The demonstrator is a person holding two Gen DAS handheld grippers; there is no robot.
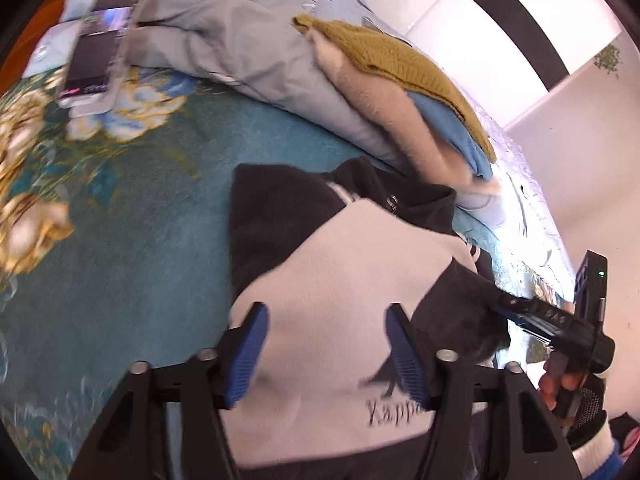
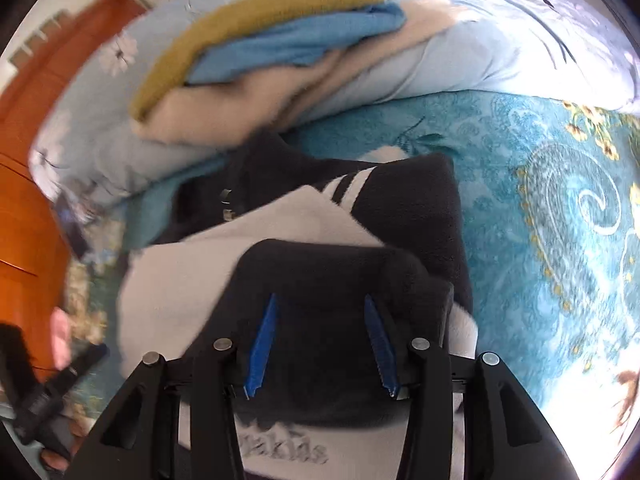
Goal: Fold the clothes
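A black and white sweatshirt (image 1: 340,280) with a printed logo lies partly folded on the teal floral bedspread (image 1: 140,220). It also shows in the right wrist view (image 2: 260,232). My left gripper (image 1: 324,312) is open, hovering over the white chest panel, holding nothing. My right gripper (image 2: 320,304) is open wide, with a black sleeve fold (image 2: 332,264) bunched between and ahead of its blue pads; whether it grips it is unclear. The right gripper also appears at the right edge of the left wrist view (image 1: 516,308).
A stack of folded clothes, mustard knit (image 1: 400,52) over blue and beige, rests on a light blue duvet (image 1: 240,32) behind the sweatshirt. A phone (image 1: 100,40) lies at the far left. An orange wooden panel (image 2: 32,160) borders the bed.
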